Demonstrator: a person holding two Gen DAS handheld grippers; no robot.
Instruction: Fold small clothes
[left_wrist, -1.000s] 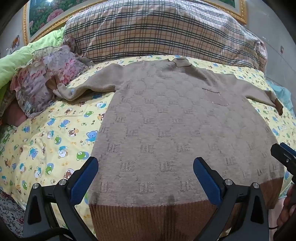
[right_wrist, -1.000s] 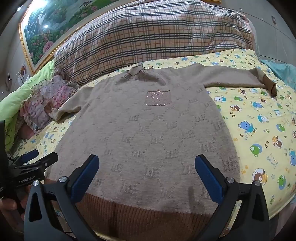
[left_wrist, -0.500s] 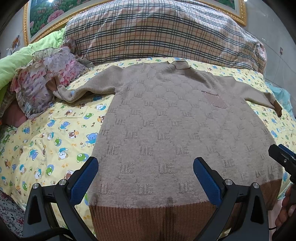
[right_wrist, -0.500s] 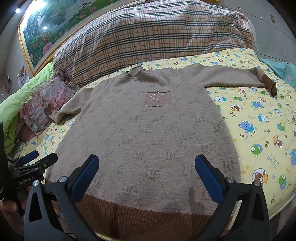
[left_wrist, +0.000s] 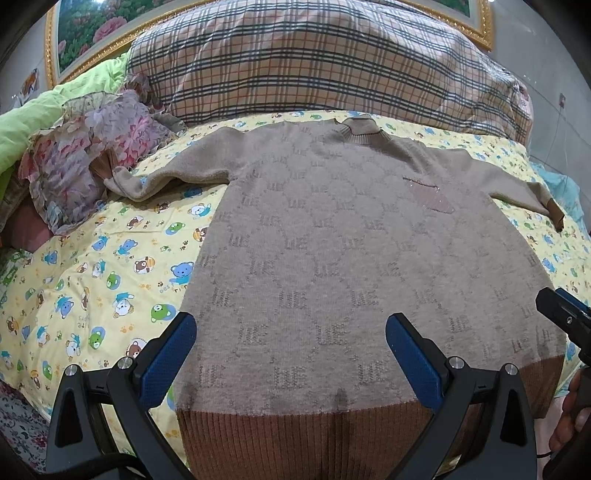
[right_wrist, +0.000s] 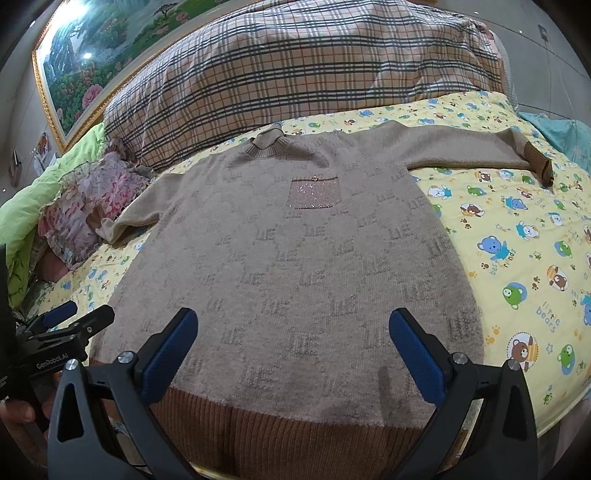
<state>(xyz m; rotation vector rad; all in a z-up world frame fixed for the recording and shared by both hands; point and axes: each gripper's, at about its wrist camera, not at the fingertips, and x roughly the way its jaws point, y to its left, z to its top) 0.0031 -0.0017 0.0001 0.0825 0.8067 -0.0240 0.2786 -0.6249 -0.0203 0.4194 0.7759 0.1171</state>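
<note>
Hovering wide-spread over the hem of a beige sweater (left_wrist: 354, 266) laid flat on the bed.

Nearest the cameras, the left gripper (left_wrist: 291, 350) and the right gripper (right_wrist: 293, 345) each hang above the sweater's brown ribbed hem (right_wrist: 295, 424), blue pads far apart, holding nothing; each also shows at the edge of the other's view. Beyond them the sweater lies face up on a yellow bear-print sheet (right_wrist: 517, 266), its body smooth, a sparkly chest pocket (right_wrist: 314, 194) below the collar (left_wrist: 364, 127). One sleeve (right_wrist: 461, 147) stretches straight out to a brown cuff, the other sleeve (left_wrist: 177, 177) bends toward a heap of floral clothes (left_wrist: 85, 158). Farther back sits a plaid pillow (left_wrist: 314, 70), a green blanket (right_wrist: 48, 184) beside it, and behind both a gold-framed painting (right_wrist: 107, 62) on the wall.
</note>
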